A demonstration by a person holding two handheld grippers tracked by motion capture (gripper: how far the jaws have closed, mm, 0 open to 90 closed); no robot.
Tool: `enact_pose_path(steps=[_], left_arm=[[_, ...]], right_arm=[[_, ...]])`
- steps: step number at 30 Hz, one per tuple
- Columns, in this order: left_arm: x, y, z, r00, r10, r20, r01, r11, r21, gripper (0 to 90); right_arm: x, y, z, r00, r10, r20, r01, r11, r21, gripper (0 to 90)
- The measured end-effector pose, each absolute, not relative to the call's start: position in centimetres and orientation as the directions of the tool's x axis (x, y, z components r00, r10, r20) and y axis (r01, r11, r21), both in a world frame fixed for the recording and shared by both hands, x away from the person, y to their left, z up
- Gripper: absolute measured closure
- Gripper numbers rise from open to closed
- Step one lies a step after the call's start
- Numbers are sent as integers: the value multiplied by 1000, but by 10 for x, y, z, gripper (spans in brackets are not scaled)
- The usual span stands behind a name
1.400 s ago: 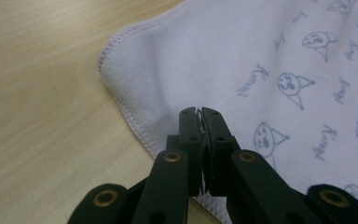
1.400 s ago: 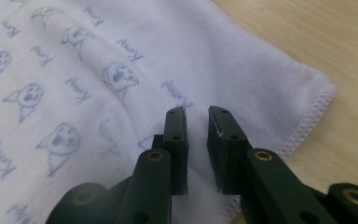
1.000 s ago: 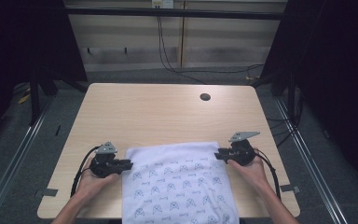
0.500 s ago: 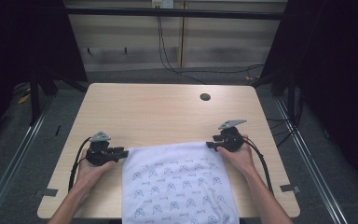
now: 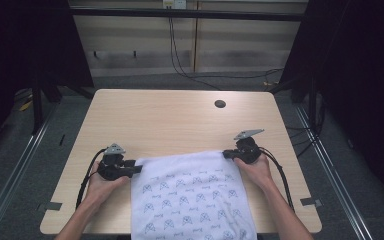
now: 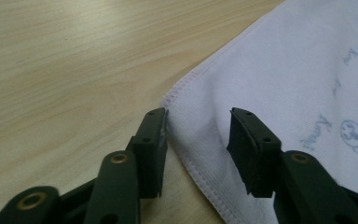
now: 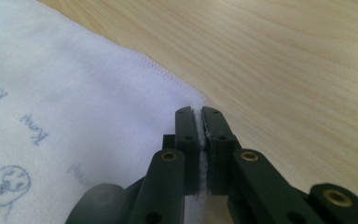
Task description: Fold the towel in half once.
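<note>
Right gripper [image 7: 200, 114] clamped on the far right corner of the white printed cloth [image 5: 192, 192], jaws having just closed with the hem pinched between them. Left gripper [image 6: 198, 128] standing apart, jaws having opened a little, straddling the far left corner's stitched edge without pressing on it. Cloth spread flat at the near edge of the table [image 5: 170, 117], middle of that edge, its lower part hanging off toward the person. By the look of it, early going: one corner gripped, the other yet to be pinched, any lifting or folding yet to come.
</note>
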State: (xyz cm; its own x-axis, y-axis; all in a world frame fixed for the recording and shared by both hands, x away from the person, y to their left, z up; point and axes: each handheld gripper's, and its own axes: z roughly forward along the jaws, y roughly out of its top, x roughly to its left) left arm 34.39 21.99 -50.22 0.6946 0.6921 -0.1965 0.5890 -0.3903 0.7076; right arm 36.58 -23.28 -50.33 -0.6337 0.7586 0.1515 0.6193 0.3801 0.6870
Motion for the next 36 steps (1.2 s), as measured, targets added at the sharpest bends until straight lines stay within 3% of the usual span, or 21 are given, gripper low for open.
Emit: enact_pose_path(steps=[1, 2, 4, 11, 18, 23, 28, 36], left_arm=[[344, 220, -503, 706, 682, -191, 580, -400, 710, 774], [344, 219, -503, 716, 672, -191, 573, -409, 710, 774], [345, 220, -504, 719, 659, -219, 582, -400, 708, 867], [351, 228, -498, 707, 657, -262, 590, -342, 732, 872], [375, 219, -463, 710, 659, -250, 531, -267, 804, 873], [395, 221, -442, 690, 656, -305, 525, -164, 835, 873], [409, 217, -407, 689, 673, -270, 473, -135, 871, 874], [429, 211, -352, 696, 683, -223, 404, -115, 907, 874]], right_arm=[[367, -234, -503, -630, 758, 167, 627, 370, 685, 864], [367, -234, -503, -630, 758, 167, 627, 370, 685, 864], [366, -237, -502, -622, 758, 198, 641, 347, 685, 865], [363, -245, -485, -628, 738, 246, 624, 289, 727, 866], [369, -257, -443, -629, 749, 208, 560, 250, 790, 869], [380, -264, -418, -615, 764, 197, 538, 223, 813, 869], [394, -268, -387, -603, 776, 185, 482, 169, 860, 871], [414, -267, -335, -591, 797, 124, 451, 199, 870, 873]])
